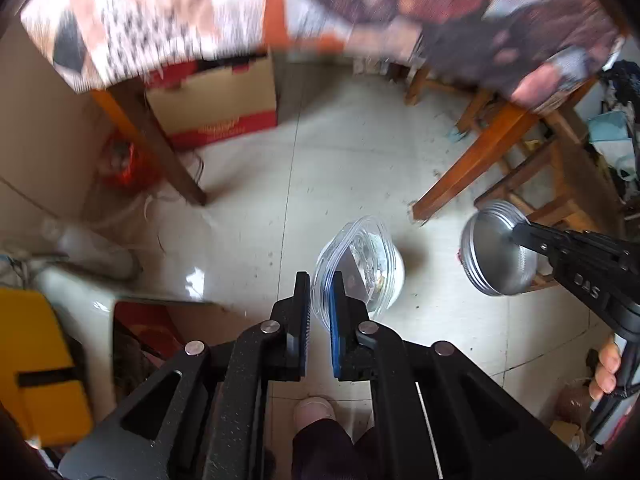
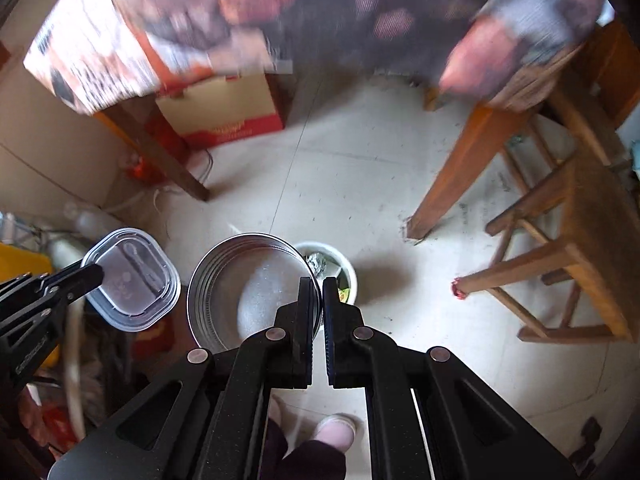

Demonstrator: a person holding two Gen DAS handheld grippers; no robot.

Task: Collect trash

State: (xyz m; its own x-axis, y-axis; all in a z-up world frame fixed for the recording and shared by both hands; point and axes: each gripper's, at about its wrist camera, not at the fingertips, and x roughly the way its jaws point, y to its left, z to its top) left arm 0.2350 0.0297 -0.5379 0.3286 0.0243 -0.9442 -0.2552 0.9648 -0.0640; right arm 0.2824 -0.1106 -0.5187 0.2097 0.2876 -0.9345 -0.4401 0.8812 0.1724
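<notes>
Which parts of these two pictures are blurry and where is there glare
Left wrist view: the patterned tablecloth along the top is motion-smeared, the left hand-held gripper and clear plastic container stay sharp, and a glare patch sits on the tiled floor. Right wrist view: the cloth is smeared again, while the metal tin is crisp.

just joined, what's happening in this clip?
A person is standing over a tiled floor with a gripper in each hand, collecting trash. The left gripper is shut on the rim of a clear plastic container. The right gripper is shut on the rim of a round metal tin, which looks empty. Both are held above a white trash bin on the floor, which already has scraps in it. Nothing is visibly tipping out yet.
</notes>
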